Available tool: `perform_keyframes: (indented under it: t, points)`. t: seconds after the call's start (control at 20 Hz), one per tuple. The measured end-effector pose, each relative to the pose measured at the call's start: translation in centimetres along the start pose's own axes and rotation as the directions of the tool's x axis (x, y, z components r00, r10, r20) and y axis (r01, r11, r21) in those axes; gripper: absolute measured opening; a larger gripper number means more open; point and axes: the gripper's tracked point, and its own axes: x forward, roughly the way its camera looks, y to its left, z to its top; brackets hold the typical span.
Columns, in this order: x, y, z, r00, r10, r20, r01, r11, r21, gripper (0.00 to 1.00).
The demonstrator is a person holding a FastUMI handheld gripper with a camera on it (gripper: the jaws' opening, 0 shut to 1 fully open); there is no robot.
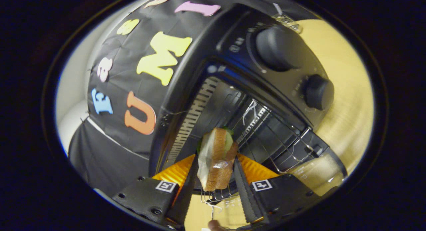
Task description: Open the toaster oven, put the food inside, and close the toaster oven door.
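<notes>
The hand-held gripper [216,177] is closed down on a sandwich [217,157], one finger pressing each flat side, so the gap between them is only as wide as the sandwich is thick. The sandwich stands on edge between the fingers: brown crust, a pale slice face toward one finger, a bit of green filling peeking at the far end (it looks like a toy or wrapped piece, with a glossy patch on the crust).

Just ahead of the fingers is the toaster oven [213,74], a black box seen tilted. Its door [319,172] is open, swung down and lying near the right finger, its glass pane showing the tabletop [346,101] through it. The cavity is open to view: a wire rack [283,147] runs across it, slid partly outward over the door, with its front edge reaching the space under the sandwich. A ribbed side wall with a row of slots shows beyond the left finger. The far end of the sandwich is at the mouth of the cavity, above the rack; whether it touches the rack I cannot tell.

Two round knobs [278,48] sit on the oven's control panel, beside the cavity.
</notes>
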Motion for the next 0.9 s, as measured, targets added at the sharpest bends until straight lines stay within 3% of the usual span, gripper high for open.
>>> perform_keyframes:
  t: [0.15,0.3,0.5,0.8,0.9]
  points:
    - [-0.5,-0.8,0.1,0.994,-0.102,0.026,0.105,0.972,-0.21,0.86]
    - [-1.9,-2.1,0.6,0.963,-0.239,0.124,0.269,0.851,-0.451,1.0]
    - [-3.3,-2.6,-0.9,0.954,-0.267,0.136,0.297,0.784,-0.545,1.0]
    - [-7.9,-1.3,-3.9,0.947,-0.22,0.234,0.321,0.67,-0.669,1.0]
    - [-10.1,-1.9,-4.7,0.926,-0.222,0.307,0.377,0.617,-0.691,1.0]
